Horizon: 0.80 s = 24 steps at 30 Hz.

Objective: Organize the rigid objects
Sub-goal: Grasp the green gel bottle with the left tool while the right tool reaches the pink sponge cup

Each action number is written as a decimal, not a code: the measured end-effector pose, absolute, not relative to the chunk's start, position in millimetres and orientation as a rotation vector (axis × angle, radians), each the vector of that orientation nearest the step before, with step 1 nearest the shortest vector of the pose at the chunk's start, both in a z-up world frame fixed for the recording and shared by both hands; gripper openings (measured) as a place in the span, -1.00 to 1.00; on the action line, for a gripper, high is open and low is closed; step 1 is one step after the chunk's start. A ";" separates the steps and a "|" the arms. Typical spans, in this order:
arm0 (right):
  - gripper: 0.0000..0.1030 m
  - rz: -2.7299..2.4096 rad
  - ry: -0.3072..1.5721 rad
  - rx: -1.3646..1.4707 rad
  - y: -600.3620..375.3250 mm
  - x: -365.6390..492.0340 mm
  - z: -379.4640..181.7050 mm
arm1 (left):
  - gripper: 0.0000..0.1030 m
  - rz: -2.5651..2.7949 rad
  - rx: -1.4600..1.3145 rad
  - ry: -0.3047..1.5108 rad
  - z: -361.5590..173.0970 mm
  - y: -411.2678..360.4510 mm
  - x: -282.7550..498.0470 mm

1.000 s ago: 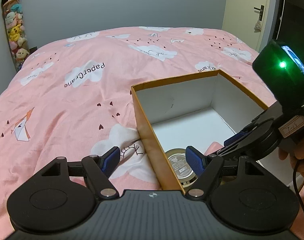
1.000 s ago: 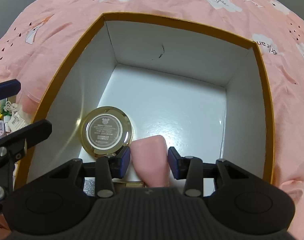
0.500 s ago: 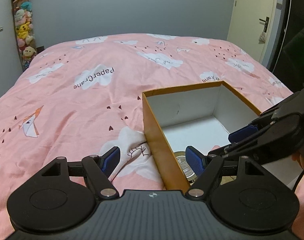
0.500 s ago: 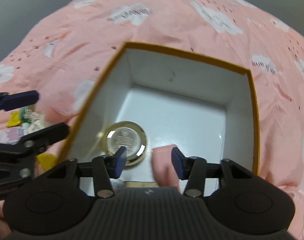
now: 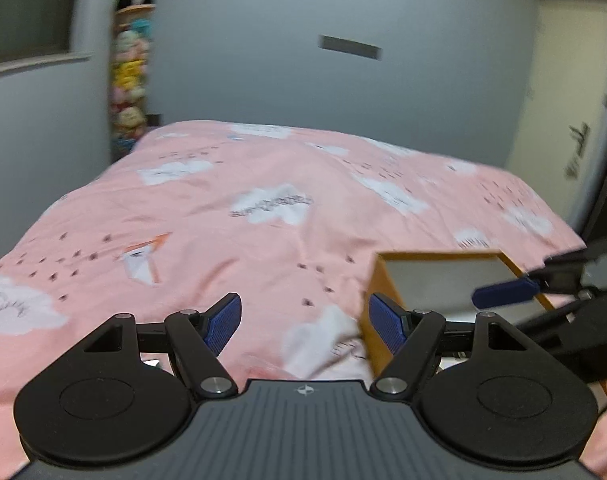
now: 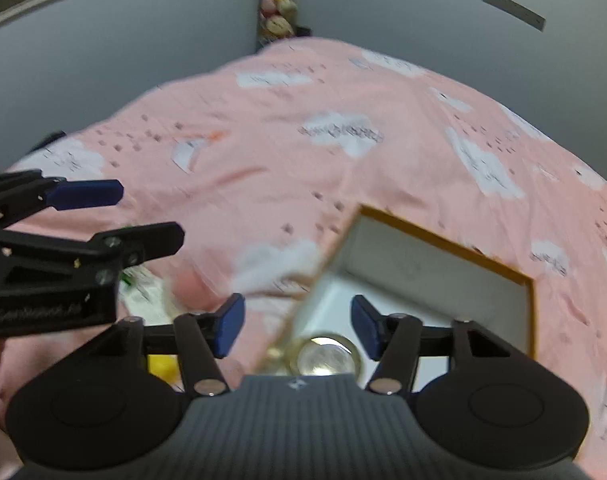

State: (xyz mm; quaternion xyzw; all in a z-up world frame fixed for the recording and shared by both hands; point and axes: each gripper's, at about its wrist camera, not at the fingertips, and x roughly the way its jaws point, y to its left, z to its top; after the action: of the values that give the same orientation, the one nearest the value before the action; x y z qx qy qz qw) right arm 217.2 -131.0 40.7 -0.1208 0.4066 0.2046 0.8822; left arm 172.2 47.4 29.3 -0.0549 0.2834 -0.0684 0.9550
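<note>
Both views were motion-blurred. Left gripper (image 5: 305, 322) was released, nothing between its blue pads, held over the pink bedspread (image 5: 263, 216) with its right finger just at the orange wall of the box (image 5: 377, 320). Right gripper (image 6: 297, 322) was also spread wide and held nothing, straddling the box's near-left rim. The round gold tin (image 6: 327, 360) lay inside the box on the white floor, near that corner. Small packets (image 6: 143, 284) lay on the bed just left of the box.

Both tongs are held spread wide and empty above the box (image 6: 443, 240): the left tongs (image 5: 305, 322) over its left wall, the right tongs (image 6: 297, 324) over its near-left corner.
</note>
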 end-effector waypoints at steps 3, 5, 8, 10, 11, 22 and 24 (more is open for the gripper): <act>0.29 0.467 0.824 -0.227 -112.6 217.1 42.1 | 0.66 -0.091 -0.163 0.587 26.8 69.8 175.3; 0.35 0.495 0.807 -0.222 -98.5 216.2 40.0 | 0.66 -0.056 -0.190 0.592 24.4 84.4 176.0; 0.37 0.548 0.818 -0.237 -73.7 215.7 27.5 | 0.68 -0.024 -0.234 0.620 16.6 105.4 177.7; 0.37 0.573 0.846 -0.251 -57.8 214.9 16.4 | 0.68 0.003 -0.265 0.637 9.4 118.3 178.6; 0.37 0.582 0.862 -0.251 -50.5 216.4 9.7 | 0.68 0.017 -0.276 0.644 5.9 125.5 177.3; 0.33 0.584 1.023 -0.270 -11.6 241.3 -48.3 | 0.65 0.079 -0.311 0.754 -29.2 162.5 187.0; 0.34 0.582 1.036 -0.293 -8.6 246.7 -51.8 | 0.65 0.097 -0.307 0.787 -38.7 164.1 193.2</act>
State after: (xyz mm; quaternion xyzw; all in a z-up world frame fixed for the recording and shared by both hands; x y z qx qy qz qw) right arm 246.7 -8.6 -51.8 -0.1375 0.4863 0.2732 0.8185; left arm 193.2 164.1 -38.7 -0.1490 0.3817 0.0471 0.9110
